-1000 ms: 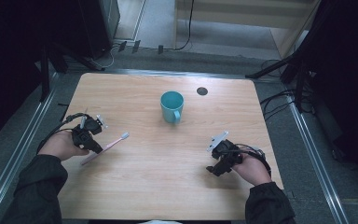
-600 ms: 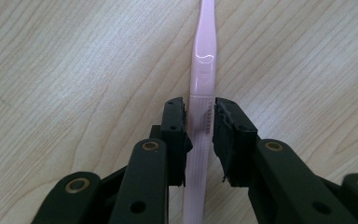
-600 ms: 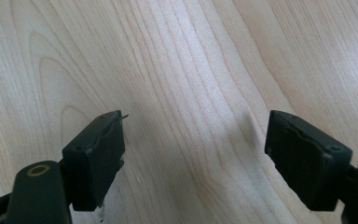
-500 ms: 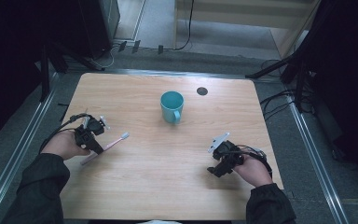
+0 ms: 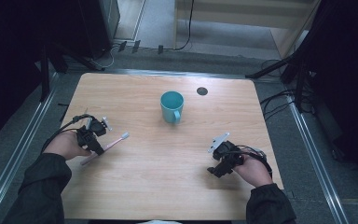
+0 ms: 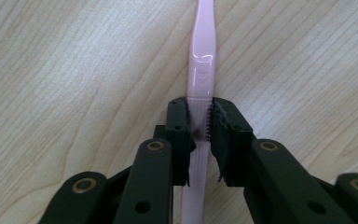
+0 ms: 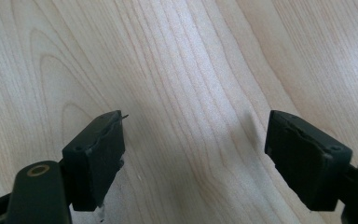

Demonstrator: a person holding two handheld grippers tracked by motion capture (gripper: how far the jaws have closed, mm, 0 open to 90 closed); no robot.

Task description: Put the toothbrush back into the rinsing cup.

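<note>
Right gripper (image 7: 193, 154) jaws spread wide apart over bare light wooden table (image 7: 182, 60)

Light wooden table (image 5: 135, 186) under both tongs; grey floor (image 5: 307, 154) with metal rails beyond them, dark stands and cables behind.

A light wooden table (image 5: 158, 186) carries a teal mug (image 5: 172, 106) and a pink toothbrush (image 5: 106, 147).

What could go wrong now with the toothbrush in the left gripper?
The left gripper pinches the thin pink toothbrush with a small contact, so it may twist or slip when lifted. Its grip looks far from the head, so the brush may tilt. The cup stands ahead; a swing could tip it.
</note>
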